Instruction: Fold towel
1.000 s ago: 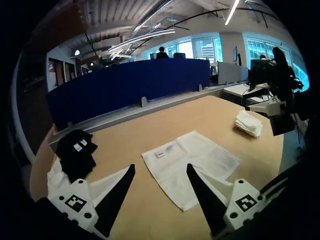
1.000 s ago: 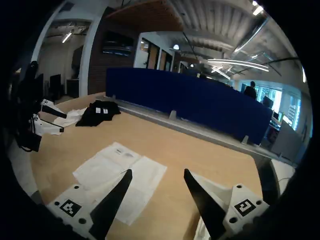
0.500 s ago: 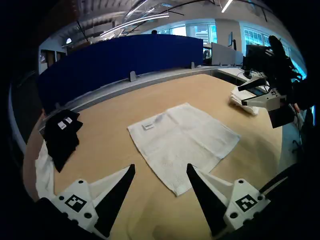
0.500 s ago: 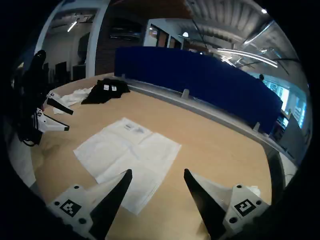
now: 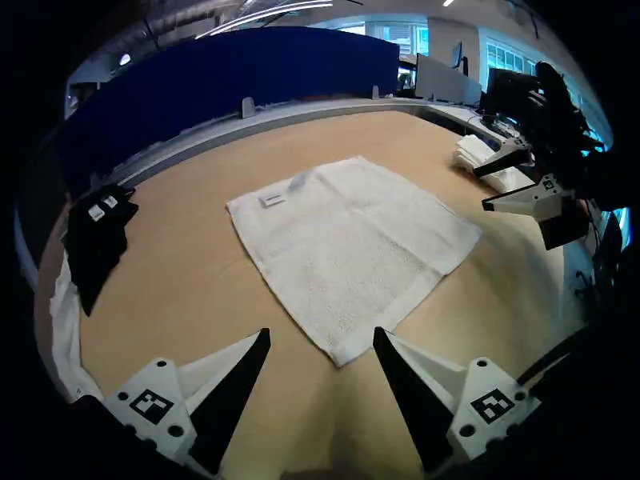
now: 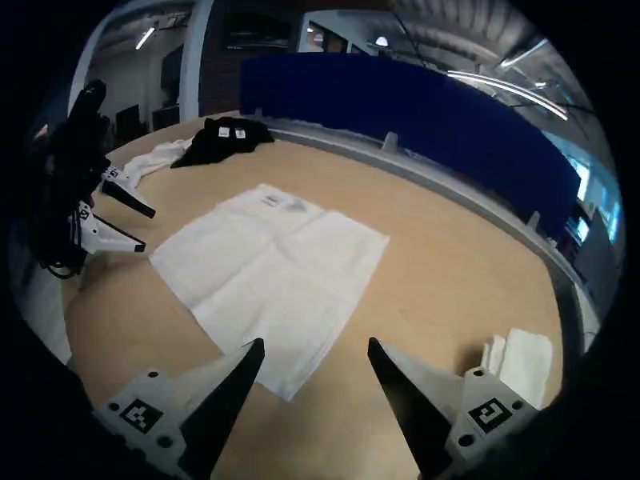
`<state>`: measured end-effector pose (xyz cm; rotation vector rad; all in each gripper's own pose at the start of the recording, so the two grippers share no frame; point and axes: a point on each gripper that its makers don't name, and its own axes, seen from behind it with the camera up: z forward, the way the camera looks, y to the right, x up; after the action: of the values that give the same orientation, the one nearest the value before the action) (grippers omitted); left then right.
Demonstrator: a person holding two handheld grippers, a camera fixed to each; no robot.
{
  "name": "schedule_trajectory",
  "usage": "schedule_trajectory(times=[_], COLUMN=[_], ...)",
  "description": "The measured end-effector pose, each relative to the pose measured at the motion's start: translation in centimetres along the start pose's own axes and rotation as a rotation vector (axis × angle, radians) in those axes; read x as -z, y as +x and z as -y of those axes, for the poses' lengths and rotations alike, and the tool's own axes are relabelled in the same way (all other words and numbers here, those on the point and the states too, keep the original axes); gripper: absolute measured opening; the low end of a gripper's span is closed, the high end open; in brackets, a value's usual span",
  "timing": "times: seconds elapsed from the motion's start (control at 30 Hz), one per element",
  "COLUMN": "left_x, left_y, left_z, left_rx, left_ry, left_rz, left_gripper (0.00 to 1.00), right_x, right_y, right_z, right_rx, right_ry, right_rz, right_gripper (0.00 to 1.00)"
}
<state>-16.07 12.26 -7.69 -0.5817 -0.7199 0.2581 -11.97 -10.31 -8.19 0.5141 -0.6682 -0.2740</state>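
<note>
Both grippers have tipped down and closed in on the towel (image 5: 352, 240) since a second ago: the left gripper (image 5: 320, 331), jaws wide apart and empty, now has the cloth's near corner just ahead of its gap, with a black garment (image 5: 96, 240) far off to the jaws' left. The right gripper (image 6: 315, 342), jaws likewise apart and holding nothing, has another corner just ahead between them, with folded cloths (image 6: 524, 360) beside the right jaw. The towel lies flat and unfolded on the tabletop (image 5: 200, 264), so I judge this the approach to pinching two corners; no fold is begun.
</note>
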Motion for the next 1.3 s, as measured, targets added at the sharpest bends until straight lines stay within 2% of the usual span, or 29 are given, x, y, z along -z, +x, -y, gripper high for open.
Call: schedule_trajectory(times=[0.27, 0.5, 0.6, 0.8, 0.93, 1.03, 1.17, 1.3], left_x=[-1.0, -1.4, -1.5, -1.7, -1.9, -1.9, -1.9, -1.9], left_y=[-1.7, -2.1, -2.1, -2.3, -2.6, -2.6, -2.6, -2.6], left_z=[-0.8, -1.5, -1.7, -1.9, -1.9, -1.9, -1.8, -1.6], left_rx=[-0.008, -0.004, 0.002, 0.0, -0.004, -0.001, 0.002, 0.007], left_ry=[-0.03, -0.046, -0.049, -0.038, -0.027, -0.024, -0.019, -0.009], left_rz=[0.059, 0.079, 0.08, 0.095, 0.107, 0.109, 0.109, 0.111], left_gripper=[0.95, 0.94, 0.91, 0.7, 0.64, 0.63, 0.61, 0.57], right_x=[-0.3, -0.8, -0.8, -1.0, -1.0, -1.0, -1.1, -1.1], right_y=[-3.6, -4.6, -4.8, -5.1, -5.5, -6.0, -6.1, -6.1], right_z=[1.1, 1.2, 1.3, 1.7, 2.0, 2.4, 2.5, 2.9], right_rx=[0.011, 0.011, 0.01, -0.011, -0.015, -0.008, -0.007, -0.019], right_ry=[0.03, 0.033, 0.047, 0.073, 0.092, 0.102, 0.1, 0.12], right_rz=[0.082, 0.107, 0.112, 0.119, 0.132, 0.144, 0.144, 0.146], right_gripper=[1.0, 0.99, 0.92, 0.7, 0.6, 0.55, 0.55, 0.38])
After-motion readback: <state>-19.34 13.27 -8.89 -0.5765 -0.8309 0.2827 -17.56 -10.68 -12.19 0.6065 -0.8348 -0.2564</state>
